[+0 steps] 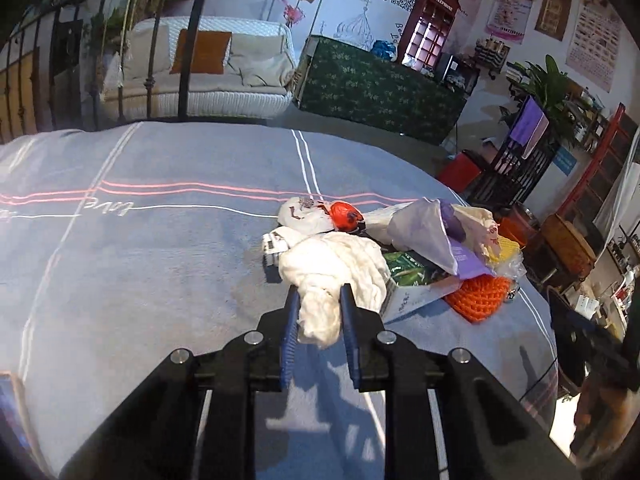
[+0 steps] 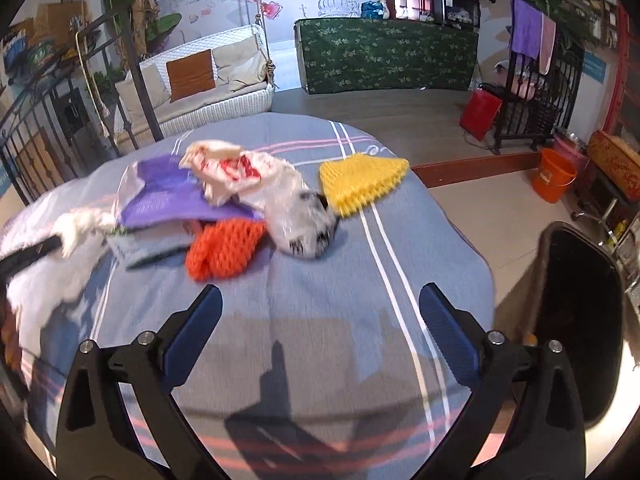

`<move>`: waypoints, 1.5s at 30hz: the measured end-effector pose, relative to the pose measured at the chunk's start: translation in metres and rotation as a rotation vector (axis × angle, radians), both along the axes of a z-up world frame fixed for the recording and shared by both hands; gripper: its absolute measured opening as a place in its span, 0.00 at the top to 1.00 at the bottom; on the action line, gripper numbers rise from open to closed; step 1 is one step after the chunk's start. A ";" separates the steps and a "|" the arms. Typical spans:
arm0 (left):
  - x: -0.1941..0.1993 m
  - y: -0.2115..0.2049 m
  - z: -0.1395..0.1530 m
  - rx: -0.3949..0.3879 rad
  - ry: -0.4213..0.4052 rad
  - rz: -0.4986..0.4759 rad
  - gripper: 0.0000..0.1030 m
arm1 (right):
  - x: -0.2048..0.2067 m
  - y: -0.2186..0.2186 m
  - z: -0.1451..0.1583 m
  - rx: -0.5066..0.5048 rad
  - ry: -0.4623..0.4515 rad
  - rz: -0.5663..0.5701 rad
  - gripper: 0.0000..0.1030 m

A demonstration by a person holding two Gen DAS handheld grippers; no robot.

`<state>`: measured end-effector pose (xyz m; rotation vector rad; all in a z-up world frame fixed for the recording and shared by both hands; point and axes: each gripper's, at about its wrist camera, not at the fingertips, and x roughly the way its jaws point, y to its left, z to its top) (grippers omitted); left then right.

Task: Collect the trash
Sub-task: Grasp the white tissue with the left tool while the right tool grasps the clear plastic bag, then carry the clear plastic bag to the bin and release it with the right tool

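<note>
surface: blue striped bedcover [image 2: 320,300] | left tool [image 1: 320,296] clamps white tissue [image 1: 332,264] | right tool [image 2: 320,300] agape, empty

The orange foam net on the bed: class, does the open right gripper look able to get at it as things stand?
Probably yes. The right gripper is open over bare bedspread, and the orange foam net lies just ahead to its left, with nothing between them. Only its far edge tucks under the purple bag.

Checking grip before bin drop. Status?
Left gripper shut on white tissue wad. Right gripper open, empty. Trash pile on bed; black bin right, unobstructed.
</note>
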<state>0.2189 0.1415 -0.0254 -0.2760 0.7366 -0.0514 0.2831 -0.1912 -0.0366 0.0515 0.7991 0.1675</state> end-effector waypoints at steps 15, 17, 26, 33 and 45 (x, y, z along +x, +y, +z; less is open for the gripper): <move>-0.032 -0.017 -0.012 -0.047 0.040 -0.063 0.80 | 0.098 0.007 -0.045 0.120 0.173 -0.028 0.47; -0.033 -0.020 -0.013 -0.038 0.037 -0.068 0.80 | 0.096 0.005 -0.044 0.140 0.160 -0.029 0.50; -0.048 -0.046 -0.009 -0.008 0.004 -0.091 0.80 | 0.050 -0.002 -0.026 0.176 0.073 -0.004 0.54; -0.057 -0.096 0.012 -0.011 -0.074 -0.204 0.80 | -0.005 -0.034 -0.005 0.188 0.001 -0.032 0.54; -0.043 -0.241 0.032 -0.058 -0.118 -0.529 0.80 | -0.028 -0.183 -0.014 -0.012 0.132 -0.297 0.54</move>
